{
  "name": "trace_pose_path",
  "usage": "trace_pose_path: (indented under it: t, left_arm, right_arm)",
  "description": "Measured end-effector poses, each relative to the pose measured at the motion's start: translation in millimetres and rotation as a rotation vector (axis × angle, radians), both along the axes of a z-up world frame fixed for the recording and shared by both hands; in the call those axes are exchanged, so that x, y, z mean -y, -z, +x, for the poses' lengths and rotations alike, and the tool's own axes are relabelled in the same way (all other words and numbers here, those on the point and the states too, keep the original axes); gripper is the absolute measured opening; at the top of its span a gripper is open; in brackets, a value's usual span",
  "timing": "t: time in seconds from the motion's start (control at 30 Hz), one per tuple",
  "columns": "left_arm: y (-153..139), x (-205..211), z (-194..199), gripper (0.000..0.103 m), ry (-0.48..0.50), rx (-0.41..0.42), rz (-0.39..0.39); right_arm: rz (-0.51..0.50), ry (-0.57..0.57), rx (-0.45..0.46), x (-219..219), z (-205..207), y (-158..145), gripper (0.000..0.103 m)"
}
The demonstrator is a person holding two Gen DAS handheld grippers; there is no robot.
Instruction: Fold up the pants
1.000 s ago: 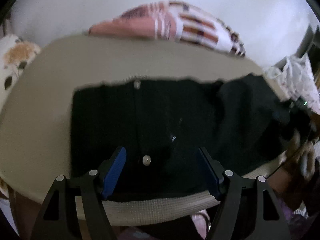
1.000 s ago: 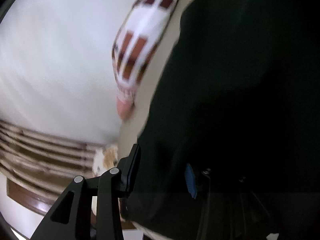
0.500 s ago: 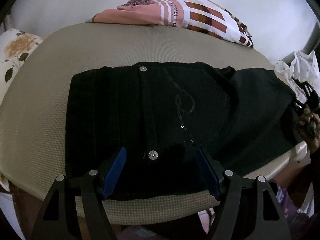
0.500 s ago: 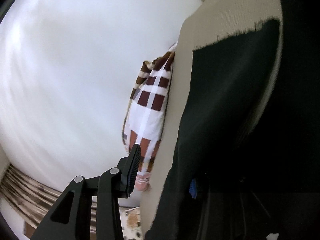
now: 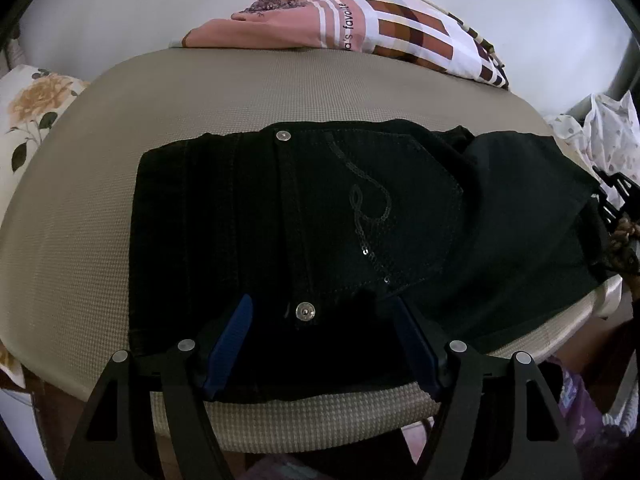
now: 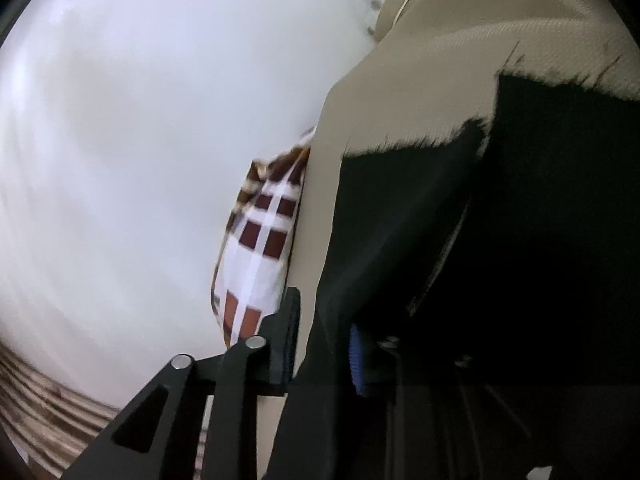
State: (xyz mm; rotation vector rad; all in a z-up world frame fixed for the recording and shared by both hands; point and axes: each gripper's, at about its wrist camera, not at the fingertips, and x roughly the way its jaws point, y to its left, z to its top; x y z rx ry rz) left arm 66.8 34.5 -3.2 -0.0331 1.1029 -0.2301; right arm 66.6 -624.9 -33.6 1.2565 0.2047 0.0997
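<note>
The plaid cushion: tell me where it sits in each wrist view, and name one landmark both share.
Left wrist view: the plaid cushion lies at top centre, along the far edge of the beige pad, beyond the black pants.
Right wrist view: it sits at lower centre, left of the pad's edge, against the white wall.
Shared landmark: the black pants on the beige pad.

Black jeans (image 5: pixel 360 232) lying flat across a beige textured pad (image 5: pixel 280 92).
Waistband at the left in the left wrist view, two metal buttons along it, a back pocket facing up with a looping sequin motif. The leg end runs to the right edge, its frayed hem (image 6: pixel 420 148) over the pad.
</note>
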Motion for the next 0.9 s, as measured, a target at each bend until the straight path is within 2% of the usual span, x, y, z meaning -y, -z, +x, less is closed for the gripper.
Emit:
trace_pose_path:
  t: [0.03, 0.1, 0.23, 0.37, 0.5, 0.57, 0.6, 0.7, 0.77, 0.9]
  left_arm:
    - [0, 1, 0, 0.073, -0.001, 0.000, 0.002]
    - [0, 1, 1, 0.073, 0.001, 0.002, 0.005]
    - [0, 2, 0, 0.073, 0.003, 0.004, 0.003]
    - [-2, -2, -1, 0.073, 0.016, 0.008, -0.010]
    - [-2, -1, -4, 0.073, 0.045, 0.006, 0.001]
    - [-2, 0, -5, 0.073, 0.060, 0.009, 0.011]
    - [-1, 0, -5, 0.073, 0.069, 0.011, 0.018]
    - [-1, 0, -5, 0.073, 0.086, 0.012, 0.031]
    - [-1, 1, -5, 0.073, 0.088, 0.015, 0.035]
    - [-1, 0, -7, 0.073, 0.091, 0.021, 0.035]
  right_arm:
    - [-0.016, -0.001, -0.005, 0, -1, -2, 0.010]
    - [-0.074, 0.011, -0.020, -2, -10, -12, 0.007]
    - [-0.121, 0.016, -0.011, -9, -38, -28, 0.006]
    - [-0.133, 0.055, -0.054, -9, -80, -28, 0.006]
    - [-0.112, 0.098, -0.140, -2, -132, 0, 0.005]
    - [-0.094, 0.111, -0.178, 2, -146, 18, 0.005]
    - [-0.061, 0.119, -0.209, 4, -152, 34, 0.005]
    - [0.048, 0.129, -0.223, 11, -160, 69, 0.005]
    - [0.068, 0.130, -0.207, 11, -162, 75, 0.003]
    - [0.052, 0.127, -0.195, 6, -163, 69, 0.003]
